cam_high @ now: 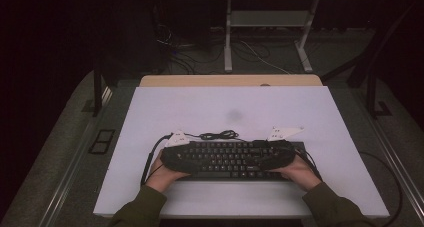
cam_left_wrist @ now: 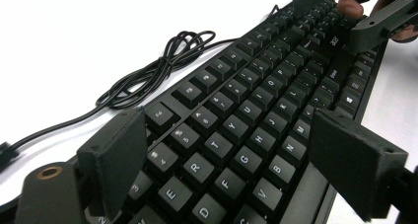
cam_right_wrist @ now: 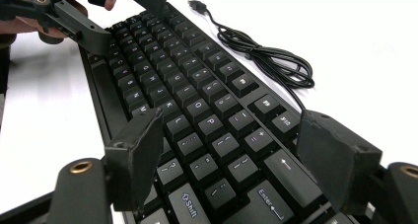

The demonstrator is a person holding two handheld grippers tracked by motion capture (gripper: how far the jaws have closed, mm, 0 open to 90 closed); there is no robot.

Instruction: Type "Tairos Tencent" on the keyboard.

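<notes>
A black keyboard [cam_high: 230, 159] lies flat on the white table top [cam_high: 230, 107], close to the front edge. My left gripper [cam_high: 187, 158] reaches over its left end, open, one jaw above the number row and the other out past the front edge [cam_left_wrist: 236, 160]. My right gripper [cam_high: 272, 157] covers the right end, also open, with the keys around Enter and Shift between its jaws [cam_right_wrist: 235, 157]. Neither pair of pads presses on the keyboard [cam_left_wrist: 246, 100]. Each gripper view shows the other gripper at the far end [cam_left_wrist: 345, 12] [cam_right_wrist: 116, 14], held in a hand.
The keyboard's black cable [cam_high: 220, 135] lies bundled in loops on the table just behind it [cam_left_wrist: 157, 71] [cam_right_wrist: 266, 56], its USB plug [cam_right_wrist: 197, 4] loose. Behind the white top runs a wooden edge [cam_high: 230, 80]. Beyond it, table legs and floor cables [cam_high: 260, 57] sit in the dark.
</notes>
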